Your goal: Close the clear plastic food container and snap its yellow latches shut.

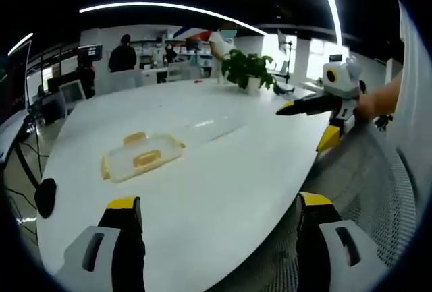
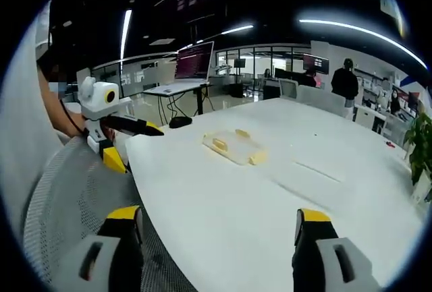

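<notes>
Fingers, left gripper (image 1: 216,214): both jaws spread wide, nothing between them, above the near edge of the white table (image 1: 223,170).
Fingers, right gripper (image 2: 216,228): also spread wide and holding nothing. In the left gripper view it comes in from the right, and there its jaws look close together, so I trust its own view more.
Container: the clear plastic food container (image 1: 142,157) lies flat on the table, well apart from both grippers; in the right gripper view it sits near the far left edge of the table.
Lid: it looks already laid on the box, but the plastic is clear and small here — I cannot tell for sure.
Yellow latches: three yellow patches are visible (image 1: 146,159); I cannot tell if any is snapped.
Step in hand: I judge the task has hardly begun; both grippers must first reach the container.
Risk: the light box may slide on the smooth table if a latch is pushed from one side only — the other gripper should hold it.
Risk: a lid not seated would keep the latches from catching.
Count: two grippers, one container, one table, one potted plant (image 1: 246,69).
</notes>
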Demonstrator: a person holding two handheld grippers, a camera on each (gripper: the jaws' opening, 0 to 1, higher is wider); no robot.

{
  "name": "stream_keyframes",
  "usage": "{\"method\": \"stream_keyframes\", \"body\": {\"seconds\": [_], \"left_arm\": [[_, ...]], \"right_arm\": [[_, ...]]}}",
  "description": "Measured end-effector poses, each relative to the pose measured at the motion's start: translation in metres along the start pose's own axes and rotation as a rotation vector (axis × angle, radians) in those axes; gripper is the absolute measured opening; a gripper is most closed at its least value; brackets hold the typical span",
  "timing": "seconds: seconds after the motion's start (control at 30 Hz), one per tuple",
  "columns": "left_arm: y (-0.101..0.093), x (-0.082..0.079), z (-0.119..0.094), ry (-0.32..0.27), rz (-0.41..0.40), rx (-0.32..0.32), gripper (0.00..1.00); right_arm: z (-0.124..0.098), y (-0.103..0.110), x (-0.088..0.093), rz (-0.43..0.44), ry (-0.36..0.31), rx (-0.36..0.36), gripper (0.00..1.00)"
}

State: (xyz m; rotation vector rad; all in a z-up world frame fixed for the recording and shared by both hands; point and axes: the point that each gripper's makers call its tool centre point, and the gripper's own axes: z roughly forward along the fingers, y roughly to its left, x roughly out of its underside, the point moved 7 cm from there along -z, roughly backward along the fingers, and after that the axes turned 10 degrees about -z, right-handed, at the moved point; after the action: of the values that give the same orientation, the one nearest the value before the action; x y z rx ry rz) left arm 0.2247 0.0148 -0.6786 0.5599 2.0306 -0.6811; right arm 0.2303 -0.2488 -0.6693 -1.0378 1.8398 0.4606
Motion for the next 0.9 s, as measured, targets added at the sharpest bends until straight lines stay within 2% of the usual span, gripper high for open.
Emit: {"method": "stream_keyframes", "body": {"seconds": [0.9], "left_arm": [[0.0,0.0004,0.0008,0.002,0.001,0.001,0.93]], "right_arm": [[0.0016,0.0009,0.0003,-0.001,0.006,-0.011,0.94]]}}
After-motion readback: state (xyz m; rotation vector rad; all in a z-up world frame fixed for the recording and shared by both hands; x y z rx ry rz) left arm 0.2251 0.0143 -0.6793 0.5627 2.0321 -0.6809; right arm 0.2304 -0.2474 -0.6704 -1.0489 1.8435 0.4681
